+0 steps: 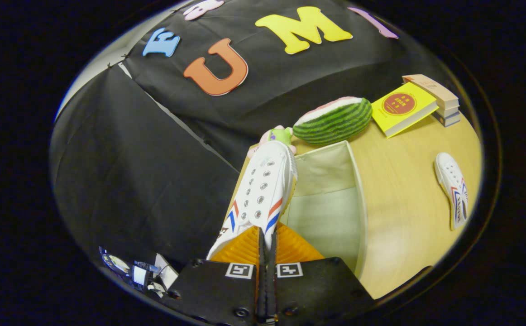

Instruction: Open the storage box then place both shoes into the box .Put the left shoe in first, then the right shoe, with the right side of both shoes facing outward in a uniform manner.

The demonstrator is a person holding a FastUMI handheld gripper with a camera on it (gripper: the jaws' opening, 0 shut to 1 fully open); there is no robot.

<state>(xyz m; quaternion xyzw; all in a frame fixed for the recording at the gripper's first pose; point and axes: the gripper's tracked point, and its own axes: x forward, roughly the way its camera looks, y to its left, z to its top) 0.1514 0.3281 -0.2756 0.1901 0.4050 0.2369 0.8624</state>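
Now the fingers are clamped on the heel of the shoe. Lower it slowly into the open storage box, near its wall, leaving room for the second shoe.

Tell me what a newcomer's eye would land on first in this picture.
First, the white shoe with red and blue stripes, pinched at its heel end by the gripper and held over the left rim of the open white storage box. Next, the watermelon-slice cushion beyond the box, with a yellow book leaning on stacked books beside it. The second shoe lies on the wooden table, right of the box.
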